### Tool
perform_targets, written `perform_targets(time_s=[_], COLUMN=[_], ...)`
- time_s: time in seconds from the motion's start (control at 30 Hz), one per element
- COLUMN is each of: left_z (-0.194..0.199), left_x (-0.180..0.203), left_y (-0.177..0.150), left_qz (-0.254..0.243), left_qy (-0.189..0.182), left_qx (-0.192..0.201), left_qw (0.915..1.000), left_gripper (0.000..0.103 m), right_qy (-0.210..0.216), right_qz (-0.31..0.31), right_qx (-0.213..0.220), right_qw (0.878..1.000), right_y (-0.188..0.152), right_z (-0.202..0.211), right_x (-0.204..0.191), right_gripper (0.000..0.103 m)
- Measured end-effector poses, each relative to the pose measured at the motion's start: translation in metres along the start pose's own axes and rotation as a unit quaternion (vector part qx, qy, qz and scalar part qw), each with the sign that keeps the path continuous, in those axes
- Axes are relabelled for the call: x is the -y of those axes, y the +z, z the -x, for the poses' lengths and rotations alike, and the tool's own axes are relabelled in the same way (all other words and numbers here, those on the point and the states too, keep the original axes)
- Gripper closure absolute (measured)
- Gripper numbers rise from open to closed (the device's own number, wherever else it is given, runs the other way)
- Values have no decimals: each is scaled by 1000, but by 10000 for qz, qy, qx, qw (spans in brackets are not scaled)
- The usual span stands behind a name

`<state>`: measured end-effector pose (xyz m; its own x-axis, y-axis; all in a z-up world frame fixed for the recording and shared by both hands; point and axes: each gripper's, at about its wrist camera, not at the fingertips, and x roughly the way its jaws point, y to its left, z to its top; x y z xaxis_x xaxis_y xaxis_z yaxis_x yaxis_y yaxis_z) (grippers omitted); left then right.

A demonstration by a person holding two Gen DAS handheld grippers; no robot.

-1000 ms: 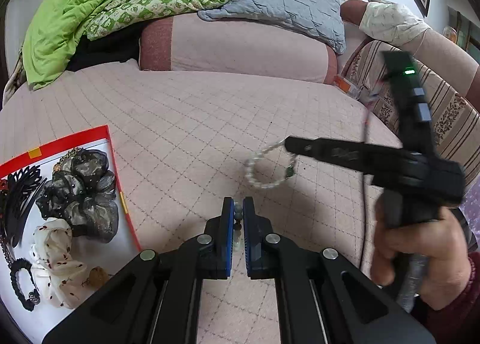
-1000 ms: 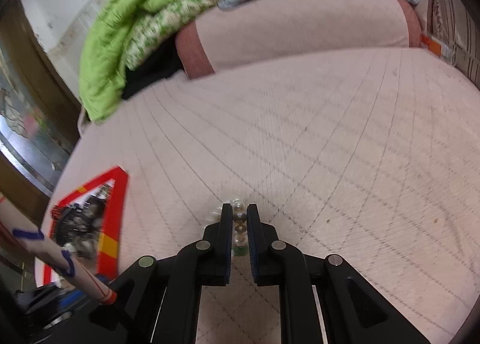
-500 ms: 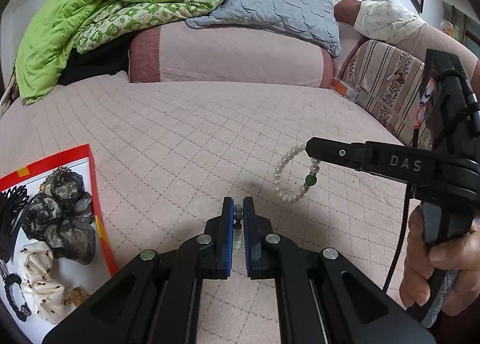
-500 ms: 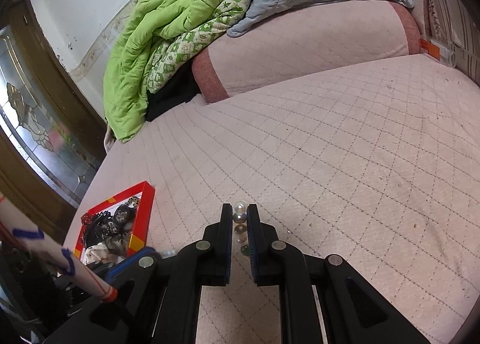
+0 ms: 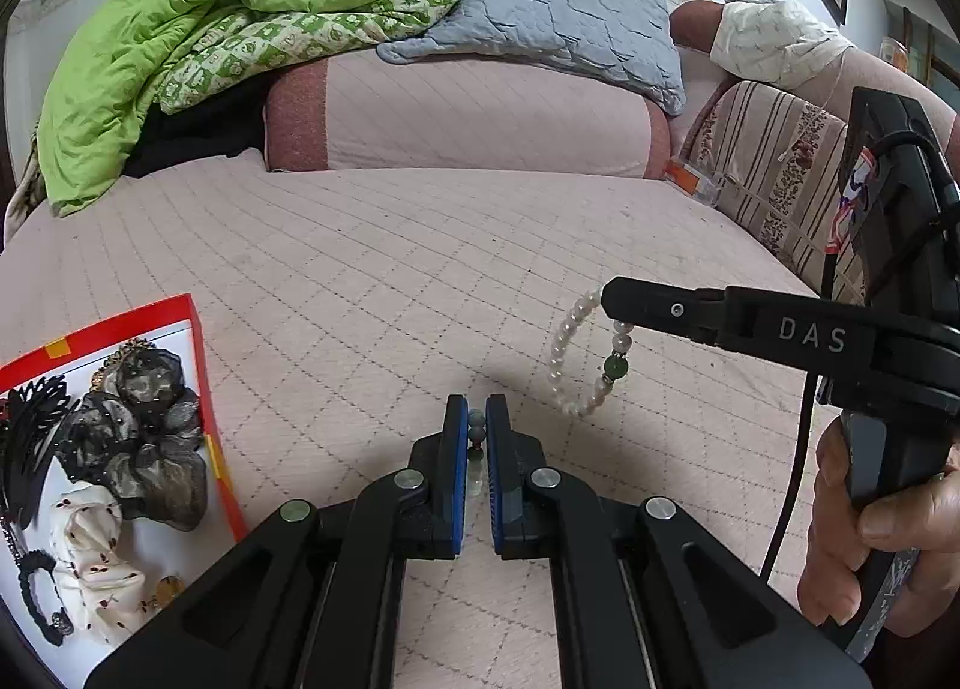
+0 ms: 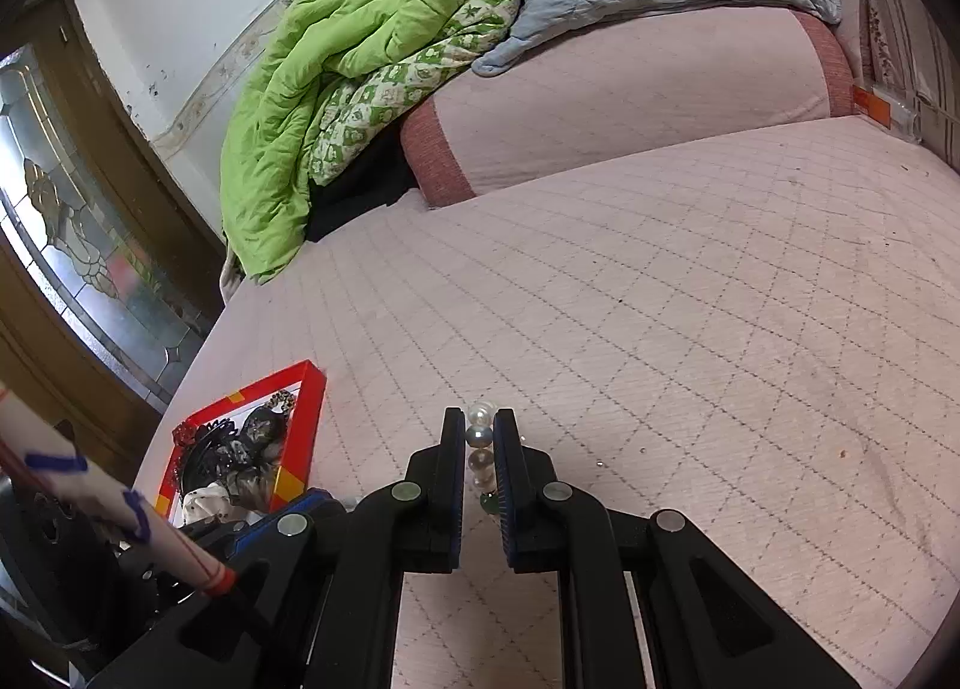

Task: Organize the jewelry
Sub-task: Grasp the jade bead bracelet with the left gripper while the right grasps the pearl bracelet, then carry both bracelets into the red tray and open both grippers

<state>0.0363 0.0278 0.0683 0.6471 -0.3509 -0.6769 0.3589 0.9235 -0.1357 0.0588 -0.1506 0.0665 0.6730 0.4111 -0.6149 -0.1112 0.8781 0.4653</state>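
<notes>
My left gripper (image 5: 477,419) is shut on a short run of grey-green beads (image 5: 476,437), low over the quilted pink bed cover (image 5: 390,281). To its right my right gripper (image 5: 609,296) is shut on a white pearl bracelet (image 5: 567,353) with one green bead; the loop hangs from its tip just above the cover. In the right wrist view the pearls (image 6: 480,449) sit pinched between the right gripper's (image 6: 479,425) pads. A red-rimmed box (image 5: 198,365) at the left holds scrunchies (image 5: 144,437) and a black claw clip (image 5: 30,437).
A green quilt (image 5: 180,47), a grey pillow (image 5: 558,11) and a pink bolster (image 5: 468,119) lie at the far end of the bed. A striped cushion (image 5: 774,167) stands at the right. A hand (image 5: 870,539) grips the right tool. The red box (image 6: 312,419) lies near the bed's left edge.
In the left wrist view the right gripper and pearl bracelet have shifted right, and the bracelet now hangs from the tip. The right wrist view has tilted up. Both grippers stay shut.
</notes>
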Motion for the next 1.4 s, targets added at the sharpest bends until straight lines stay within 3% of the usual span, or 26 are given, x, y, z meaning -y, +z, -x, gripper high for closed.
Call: perform_targets(time_s=[0.5, 0.7, 0.87, 1.1, 1.27, 1.33, 1.4], left_z=[50, 90, 124, 130, 119, 117, 120], left_x=[-22, -48, -85, -148, -159, -161, -159], left_y=[-6, -19, -40, -74, -85, -88, -88], left_qz=[190, 450, 756, 1561, 1669, 1682, 1670], left_qy=[285, 499, 907, 1395, 1530, 1602, 1691], left_qx=[375, 586, 676, 248, -66, -144, -92], left_qw=[9987, 9960, 9907, 9775, 9740, 9725, 9713], left_gripper=[97, 97, 97, 97, 97, 90, 69], right_qy=[383, 709, 1130, 1677, 1557, 1390, 1292], right_qz=[400, 738, 1085, 1436, 1517, 1577, 1674], right_qx=[80, 78, -47, -507, -1019, -1116, -1067], right_qw=[9984, 9947, 9876, 9740, 9707, 9713, 9715], right_y=[-14, -28, -51, -87, -103, -108, -107], right_z=[4, 4, 0, -28, -61, -66, -63], right_x=[-49, -87, -126, -179, -187, -186, -184], right_gripper=[93, 93, 93, 93, 92, 91, 82])
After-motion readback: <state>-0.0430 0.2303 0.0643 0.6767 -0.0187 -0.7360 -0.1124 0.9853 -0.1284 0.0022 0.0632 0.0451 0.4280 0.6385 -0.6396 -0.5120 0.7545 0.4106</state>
